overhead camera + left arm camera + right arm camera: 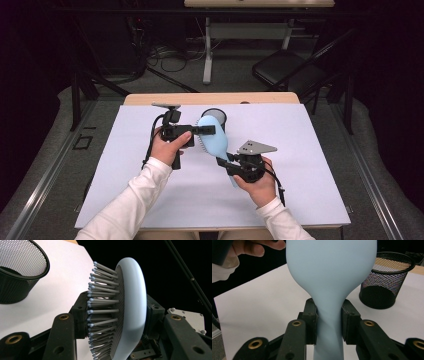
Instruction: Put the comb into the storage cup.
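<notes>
A light blue hairbrush (pixel 212 140) is held above the white table sheet (pixel 125 190) between both grippers. My left gripper (pixel 206 130) is shut across its oval head. In the left gripper view one pad presses against the grey bristles (pixel 102 302) and the other against the smooth back of the hairbrush (pixel 133 305). My right gripper (pixel 224 163) is shut on the narrow neck of the hairbrush (pixel 329 315), just below the head. In the right gripper view the pads (pixel 310 315) clamp the neck from both sides. The handle's lower end is hidden behind the right hand.
A black mesh cup (pixel 215 115) stands upright on the sheet just behind the brush; the cup (pixel 17 272) looks empty in the left gripper view and stands at the right in the right gripper view (pixel 384 282). A dark chair (pixel 285 70) and a table's legs stand beyond the far edge.
</notes>
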Available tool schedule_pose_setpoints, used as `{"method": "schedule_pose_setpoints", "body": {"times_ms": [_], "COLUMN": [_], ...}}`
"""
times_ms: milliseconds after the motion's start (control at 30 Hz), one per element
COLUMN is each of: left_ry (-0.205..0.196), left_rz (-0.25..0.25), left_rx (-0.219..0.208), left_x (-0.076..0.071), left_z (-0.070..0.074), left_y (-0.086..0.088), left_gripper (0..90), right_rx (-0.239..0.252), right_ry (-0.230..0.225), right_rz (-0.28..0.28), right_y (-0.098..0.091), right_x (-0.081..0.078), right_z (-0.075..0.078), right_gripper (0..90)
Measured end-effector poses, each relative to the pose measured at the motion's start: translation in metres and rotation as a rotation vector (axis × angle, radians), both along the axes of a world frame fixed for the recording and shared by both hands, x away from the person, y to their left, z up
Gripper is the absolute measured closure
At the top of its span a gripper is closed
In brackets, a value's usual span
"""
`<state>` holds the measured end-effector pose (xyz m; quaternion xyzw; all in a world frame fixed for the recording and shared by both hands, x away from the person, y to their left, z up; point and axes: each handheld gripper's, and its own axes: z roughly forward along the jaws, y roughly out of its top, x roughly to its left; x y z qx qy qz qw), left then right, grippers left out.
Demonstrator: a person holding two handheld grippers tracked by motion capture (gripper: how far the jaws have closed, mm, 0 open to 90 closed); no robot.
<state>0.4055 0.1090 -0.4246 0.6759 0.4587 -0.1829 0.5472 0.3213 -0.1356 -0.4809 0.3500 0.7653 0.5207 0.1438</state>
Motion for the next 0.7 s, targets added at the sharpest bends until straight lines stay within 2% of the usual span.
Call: {"method": "schedule_pose_setpoints", "body": {"times_ms": [300, 700], "left_ry": [0.031, 0.045], "left_rz": [0.015, 0.013], "left_rx": [0.001, 0.008], "left_x": [0.0024, 0.0061], "left_z": [-0.0005, -0.0015], "left_y": [-0.0012, -0.0025], "left_gripper": [50.6, 50.8], "right_rx": [0.012, 0.012], "right_ry": [0.017, 0.028], "right_rz": [-0.002, -0.011], "right_y": [-0.0008, -0.0011], "right_x": [0.0012, 0.0025], "right_z": [0.0001, -0.0004], "right_gripper": [69.4, 68.3]}}
